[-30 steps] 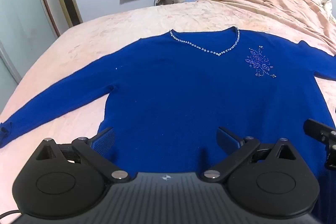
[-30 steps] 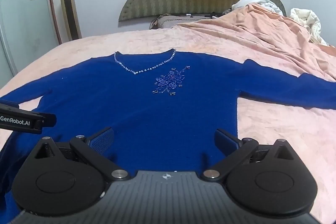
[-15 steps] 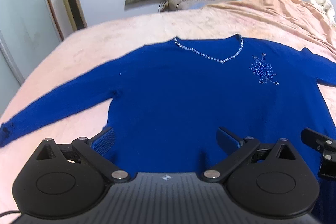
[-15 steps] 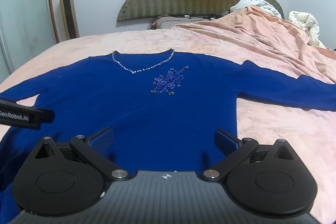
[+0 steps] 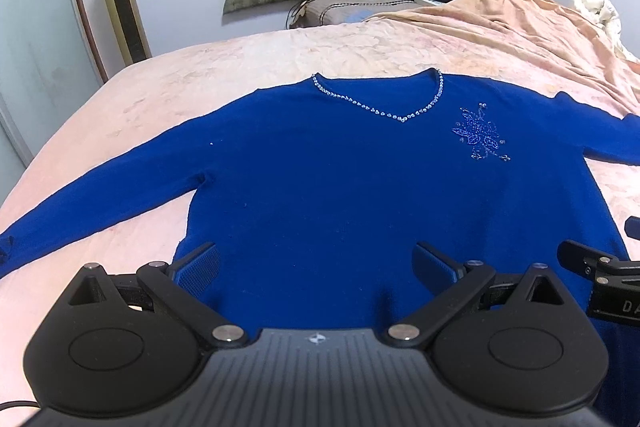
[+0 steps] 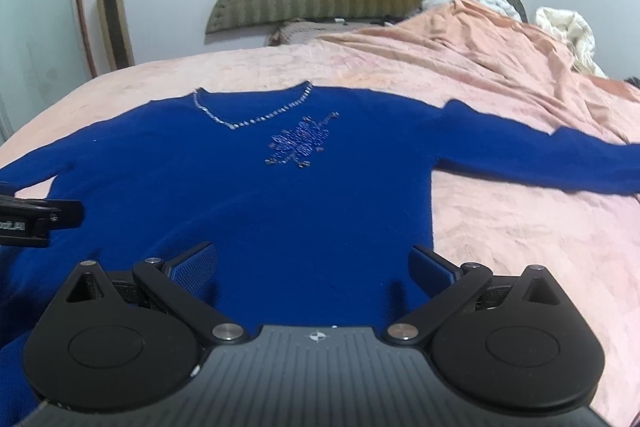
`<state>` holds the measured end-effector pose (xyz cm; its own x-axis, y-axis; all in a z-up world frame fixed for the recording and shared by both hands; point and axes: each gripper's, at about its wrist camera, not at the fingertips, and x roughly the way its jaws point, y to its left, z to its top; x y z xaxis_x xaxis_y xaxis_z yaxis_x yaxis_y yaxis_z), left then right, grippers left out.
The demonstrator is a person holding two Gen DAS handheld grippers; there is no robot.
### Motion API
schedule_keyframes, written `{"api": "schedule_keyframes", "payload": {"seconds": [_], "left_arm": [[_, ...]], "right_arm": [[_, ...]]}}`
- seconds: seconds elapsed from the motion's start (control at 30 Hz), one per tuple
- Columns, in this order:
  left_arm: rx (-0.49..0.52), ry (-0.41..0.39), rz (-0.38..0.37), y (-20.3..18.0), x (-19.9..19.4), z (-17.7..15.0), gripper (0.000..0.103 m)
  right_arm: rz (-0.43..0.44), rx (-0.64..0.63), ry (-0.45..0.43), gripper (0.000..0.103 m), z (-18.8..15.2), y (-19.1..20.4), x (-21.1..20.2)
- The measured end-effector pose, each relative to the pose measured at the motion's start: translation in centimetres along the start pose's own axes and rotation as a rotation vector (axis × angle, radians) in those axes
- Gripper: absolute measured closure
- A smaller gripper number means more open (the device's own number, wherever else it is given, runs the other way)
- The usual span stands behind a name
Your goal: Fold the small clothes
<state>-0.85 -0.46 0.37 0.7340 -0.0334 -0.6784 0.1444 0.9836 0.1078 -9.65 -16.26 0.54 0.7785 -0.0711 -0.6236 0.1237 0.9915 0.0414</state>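
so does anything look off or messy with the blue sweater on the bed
Nothing stands out. The blue sweater lies flat and face up on the pink bedspread, sleeves spread to both sides, neckline even, unfolded.

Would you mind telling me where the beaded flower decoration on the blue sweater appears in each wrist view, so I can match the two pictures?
Left wrist view: the beaded flower decoration sits right of centre, to the lower right of the neckline's point.
Right wrist view: the beaded flower decoration lies near the centre, again just right of the neckline.
Shared landmark: the beaded V-neckline of the blue sweater.
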Motion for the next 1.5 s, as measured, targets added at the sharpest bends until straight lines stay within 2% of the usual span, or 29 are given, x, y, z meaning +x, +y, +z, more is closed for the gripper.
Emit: {"api": "schedule_keyframes", "payload": {"seconds": [0.23,0.4,0.57,0.8,0.87,1.03,1.2,1.4,1.5], "left_arm": [[0.053,-0.035,0.051,-0.2,-0.5,-0.4,0.0],[0.05,-0.024,0.041,-0.1,-0.2,-0.5,0.0],[0.042,-0.032,0.077,0.1,0.4,-0.2,0.0],[0.026,-0.011,0.129,0.2,1.8,-0.1,0.0],[0.03,-0.009,0.134,0.1,1.9,-0.1,0.0],[0.038,-0.012,0.135,0.0,1.9,-0.1,0.0],[0.033,-0.007,0.132,0.0,2.2,0.0,0.0],[0.042,-0.006,0.134,-0.2,2.4,-0.1,0.0],[0.043,-0.003,0.128,-0.4,2.4,0.0,0.0]], "right_arm": [[-0.037,0.027,0.015,0.0,0.0,-0.9,0.7],[-0.053,0.04,0.02,0.0,0.0,-1.2,1.0],[-0.053,0.022,0.016,0.0,0.0,-1.0,0.8],[0.055,0.021,-0.037,0.0,1.3,-0.1,-0.6],[0.041,-0.001,-0.039,0.0,1.6,0.4,-0.6],[-0.059,-0.076,-0.026,0.0,1.6,1.2,-0.2],[-0.02,-0.056,-0.044,0.0,1.7,0.8,-0.7],[-0.028,-0.134,-0.044,0.0,1.4,1.5,-0.5],[0.002,-0.105,-0.046,0.0,1.4,1.2,-0.7]]}}
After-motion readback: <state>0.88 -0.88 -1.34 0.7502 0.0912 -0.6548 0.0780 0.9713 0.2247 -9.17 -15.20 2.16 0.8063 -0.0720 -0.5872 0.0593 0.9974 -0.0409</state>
